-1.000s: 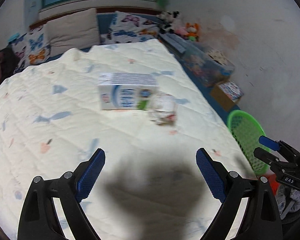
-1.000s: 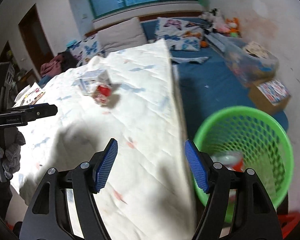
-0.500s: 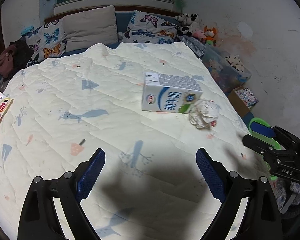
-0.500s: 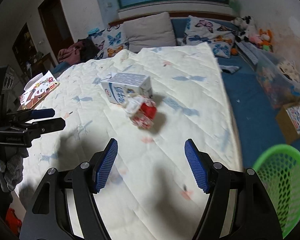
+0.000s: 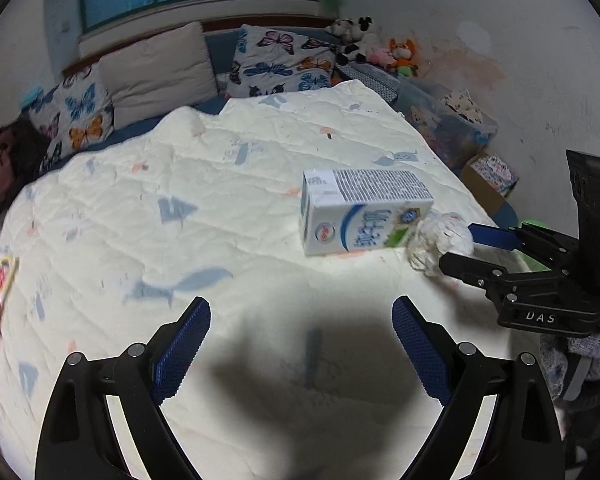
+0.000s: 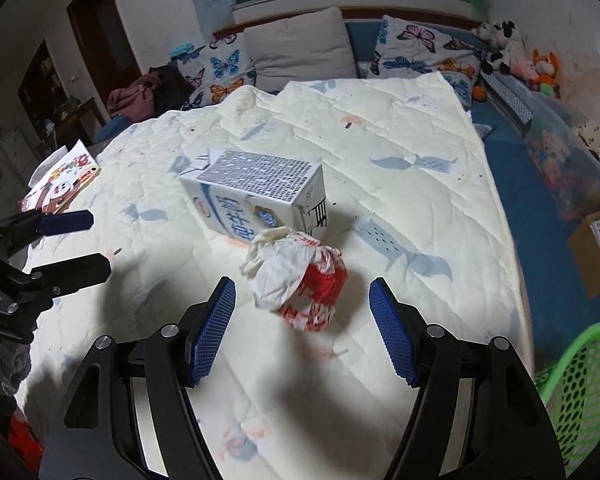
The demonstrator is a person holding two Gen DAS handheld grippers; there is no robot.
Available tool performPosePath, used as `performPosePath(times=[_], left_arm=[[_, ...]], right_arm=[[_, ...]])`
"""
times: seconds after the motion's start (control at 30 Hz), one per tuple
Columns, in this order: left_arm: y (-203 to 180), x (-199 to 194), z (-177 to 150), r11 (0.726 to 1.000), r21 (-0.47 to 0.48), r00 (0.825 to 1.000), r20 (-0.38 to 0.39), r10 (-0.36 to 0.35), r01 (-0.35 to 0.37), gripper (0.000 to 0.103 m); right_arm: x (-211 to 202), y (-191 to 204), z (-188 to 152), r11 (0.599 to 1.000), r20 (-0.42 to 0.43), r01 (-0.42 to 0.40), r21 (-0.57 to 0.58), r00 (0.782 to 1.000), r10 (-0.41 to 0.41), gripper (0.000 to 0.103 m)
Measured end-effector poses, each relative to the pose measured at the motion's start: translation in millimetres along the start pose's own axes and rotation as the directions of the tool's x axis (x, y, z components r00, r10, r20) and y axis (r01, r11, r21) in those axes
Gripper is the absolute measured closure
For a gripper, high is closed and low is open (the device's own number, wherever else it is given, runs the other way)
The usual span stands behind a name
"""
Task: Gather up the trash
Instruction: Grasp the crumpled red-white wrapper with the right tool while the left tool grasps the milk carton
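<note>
Left gripper (image 5: 300, 344): jaws spread wide, nothing between them; hovering over bare quilt, touching nothing.
Left fingers (image 5: 184, 346): blue ribbed pads facing each other, well apart.
Right gripper (image 6: 302, 330): jaws spread wide, holding nothing; poised just short of the crumpled bag, pads to either side of it and not touching.
Right fingers (image 6: 394, 332): blue ribbed pads, apart by more than the width of the bag.
Crumpled bag (image 6: 300, 276): white and red plastic wad lying on the quilt, just beside the near end of the carton; whether touching it, cannot tell.
Milk carton (image 6: 260, 196): white and blue, lying on its side mid-bed, printed panel upward.
Quilt (image 5: 220, 208): cream, with blue and pink prints, spread over the bed.
Green basket (image 6: 580, 384): mesh bin off the bed's right edge, low in the right wrist view.
Pillows (image 5: 156, 68): at the head of the bed, well beyond the carton.
</note>
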State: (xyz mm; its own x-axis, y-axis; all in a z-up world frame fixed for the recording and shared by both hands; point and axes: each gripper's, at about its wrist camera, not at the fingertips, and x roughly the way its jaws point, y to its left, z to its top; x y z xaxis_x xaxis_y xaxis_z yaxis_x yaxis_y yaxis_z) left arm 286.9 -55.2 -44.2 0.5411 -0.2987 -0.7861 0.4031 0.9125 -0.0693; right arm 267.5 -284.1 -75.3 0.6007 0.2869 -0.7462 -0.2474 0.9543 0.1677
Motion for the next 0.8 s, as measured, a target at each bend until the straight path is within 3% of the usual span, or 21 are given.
performPosePath(times=[0.17, 0.4, 0.6, 0.8], left_arm=[[-3, 13, 20, 0.991, 0.127, 0.999, -0.006, -0.040, 0.041, 0.014], [-6, 32, 45, 0.961, 0.261, 0.995, -0.007, -0.096, 0.094, 0.014], [-14, 48, 65, 0.909, 0.383, 0.986, -0.038, -0.163, 0.165, 0.011], [-30, 66, 73, 0.829, 0.513, 0.975, -0.105, -0.195, 0.221, 0.011]], right_arm=[[5, -2, 3, 1.000, -0.010, -0.010, 0.011, 1.000, 0.010, 0.051], [-10, -7, -4, 1.000, 0.002, -0.008, 0.030, 1.000, 0.008, 0.056], [-32, -16, -13, 0.998, 0.024, 0.001, 0.065, 1.000, -0.003, 0.056], [-53, -24, -20, 0.994, 0.037, 0.028, 0.106, 0.999, -0.032, 0.056]])
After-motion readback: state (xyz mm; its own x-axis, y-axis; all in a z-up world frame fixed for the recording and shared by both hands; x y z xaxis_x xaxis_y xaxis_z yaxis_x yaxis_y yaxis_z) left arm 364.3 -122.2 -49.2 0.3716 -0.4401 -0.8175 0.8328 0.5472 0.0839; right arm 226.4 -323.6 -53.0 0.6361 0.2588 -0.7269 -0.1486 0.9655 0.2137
